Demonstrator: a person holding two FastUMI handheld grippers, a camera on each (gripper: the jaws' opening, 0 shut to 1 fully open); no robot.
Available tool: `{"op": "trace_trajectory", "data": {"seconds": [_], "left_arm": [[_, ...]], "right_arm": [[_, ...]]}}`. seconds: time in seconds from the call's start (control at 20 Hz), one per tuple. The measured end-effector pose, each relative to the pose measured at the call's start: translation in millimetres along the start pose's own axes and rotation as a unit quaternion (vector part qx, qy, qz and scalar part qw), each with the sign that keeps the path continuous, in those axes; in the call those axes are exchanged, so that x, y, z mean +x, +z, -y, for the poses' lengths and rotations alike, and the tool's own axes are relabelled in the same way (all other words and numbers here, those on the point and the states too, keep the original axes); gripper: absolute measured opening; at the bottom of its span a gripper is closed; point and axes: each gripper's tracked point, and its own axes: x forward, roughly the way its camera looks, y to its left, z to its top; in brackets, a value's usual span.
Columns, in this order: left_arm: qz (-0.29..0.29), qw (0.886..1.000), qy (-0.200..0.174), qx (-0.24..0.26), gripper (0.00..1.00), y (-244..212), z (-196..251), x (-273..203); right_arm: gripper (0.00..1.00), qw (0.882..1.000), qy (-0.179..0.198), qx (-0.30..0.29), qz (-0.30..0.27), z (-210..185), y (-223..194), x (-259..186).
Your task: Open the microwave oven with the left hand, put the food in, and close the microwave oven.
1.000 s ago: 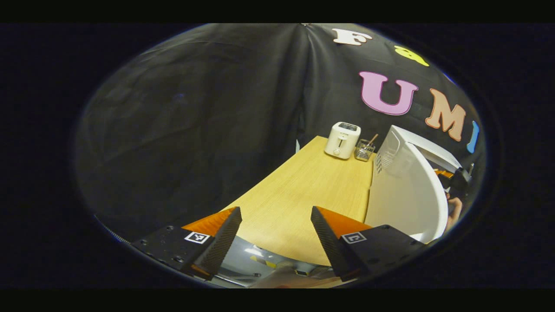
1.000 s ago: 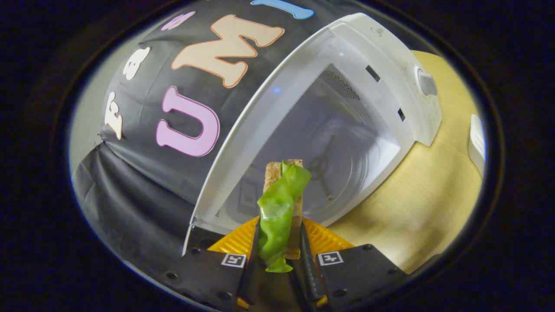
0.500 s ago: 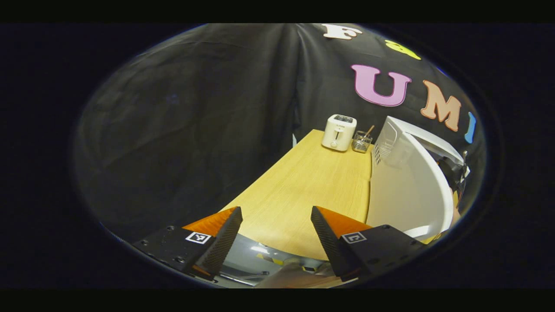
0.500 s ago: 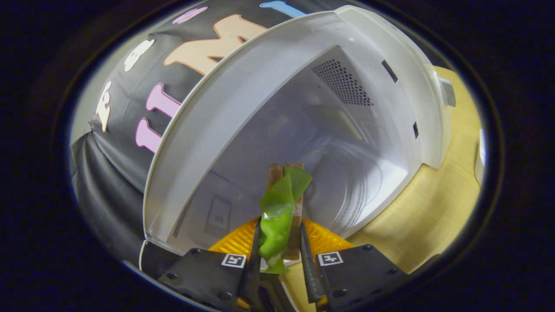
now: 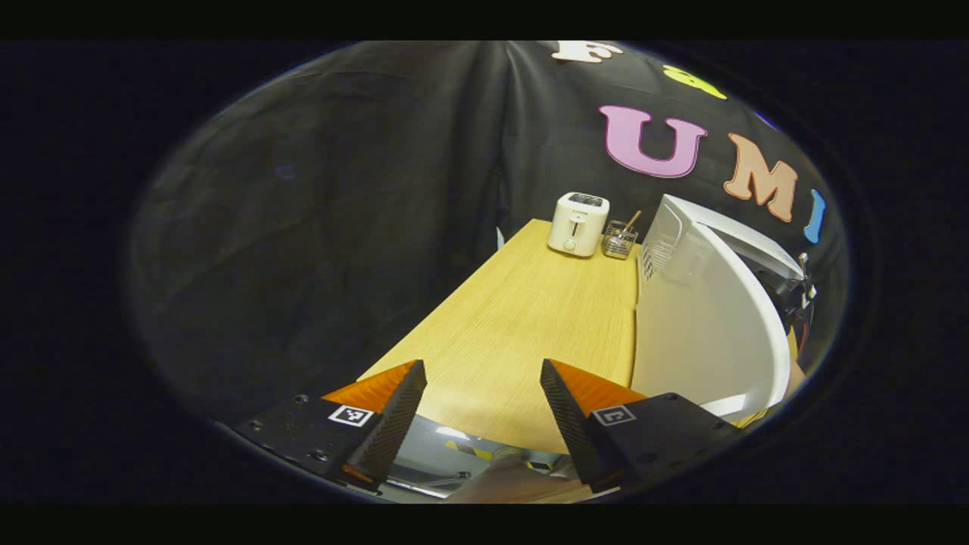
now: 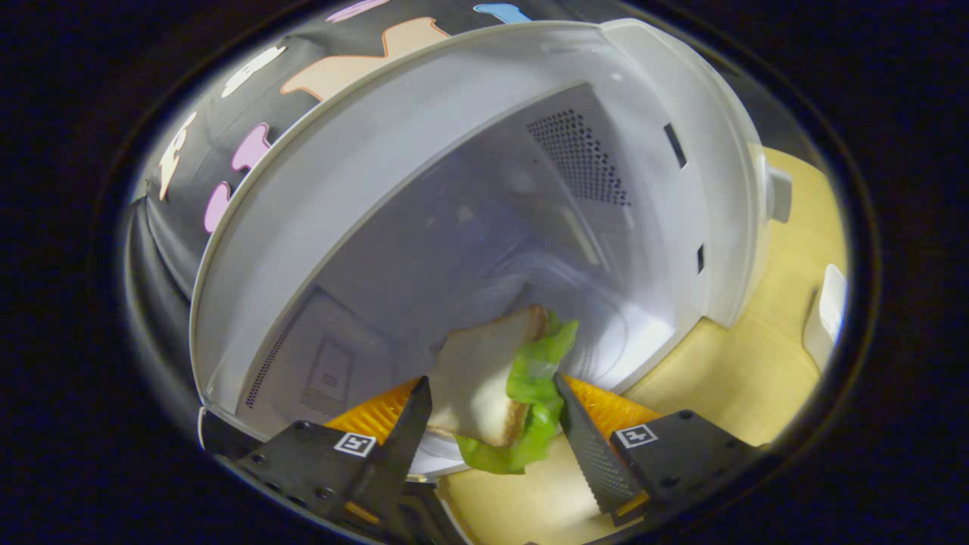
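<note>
- Right gripper (image 6: pixel 488 412): fingers spread wide; sandwich (image 6: pixel 492 382) (bread, lettuce) seen tilted between them at the microwave oven (image 6: pixel 454 151) cavity mouth, contact not discernible.
- Risk: sandwich may land on the sill, half outside, and be caught when the door (image 5: pixel 704 318) is shut.
- Left gripper (image 5: pixel 481 412): released, empty, above the wooden table (image 5: pixel 530 318).

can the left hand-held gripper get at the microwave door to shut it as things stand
Probably yes. The left hand-held gripper is open and holds nothing, and the open microwave door stands just to its right across bare table. The right hand-held gripper is at the oven's mouth, by the sandwich.
</note>
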Motion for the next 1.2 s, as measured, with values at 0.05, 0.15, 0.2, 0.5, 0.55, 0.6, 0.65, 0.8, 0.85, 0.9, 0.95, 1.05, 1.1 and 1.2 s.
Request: {"op": "trace_trajectory", "data": {"seconds": [0.05,0.15,0.2,0.5,0.55,0.6,0.65,0.8,0.85,0.9,0.95,1.05,1.1,1.2], "left_arm": [[0.002,1.000,-0.003,0.000,0.89,2,2,1],[-0.001,1.000,-0.012,0.002,0.89,1,7,4],[-0.004,1.000,-0.017,0.003,0.87,0,9,4],[-0.010,0.998,-0.059,0.018,0.54,-1,31,9],[-0.009,0.998,-0.065,0.024,0.50,-1,34,10],[-0.007,0.997,-0.069,0.032,0.46,0,37,10],[-0.010,0.996,-0.074,0.040,0.42,-1,39,10],[-0.014,0.995,-0.084,0.055,0.20,-3,40,9],[-0.013,0.994,-0.087,0.058,0.14,-3,41,9],[-0.013,0.994,-0.088,0.061,0.16,-2,42,10],[-0.014,0.994,-0.089,0.063,0.12,-4,48,12],[-0.022,0.993,-0.097,0.065,0.00,-9,51,13],[-0.023,0.992,-0.101,0.068,0.01,-10,52,12],[-0.025,0.991,-0.108,0.074,0.00,-11,58,11]], "right_arm": [[0.98,1.000,-0.002,-0.011,0.009,3,8,-3],[0.99,0.999,-0.004,-0.032,0.024,8,23,-14],[0.99,0.998,-0.006,-0.045,0.031,11,29,-22],[0.99,0.993,-0.004,-0.103,0.052,25,50,-102],[0.99,0.993,-0.006,-0.107,0.056,28,51,-117],[0.99,0.993,-0.007,-0.106,0.060,30,53,-131],[0.99,0.993,-0.006,-0.101,0.060,31,53,-143],[0.99,0.994,-0.006,-0.093,0.049,36,46,-171],[0.99,0.995,-0.008,-0.092,0.047,38,43,-181],[0.99,0.995,-0.012,-0.088,0.053,40,45,-191],[0.99,0.995,-0.012,-0.085,0.058,40,45,-201],[1.00,0.994,-0.015,-0.084,0.063,42,42,-220],[1.00,0.994,-0.016,-0.087,0.062,44,38,-230],[1.00,0.994,-0.020,-0.093,0.060,50,35,-246]]}}
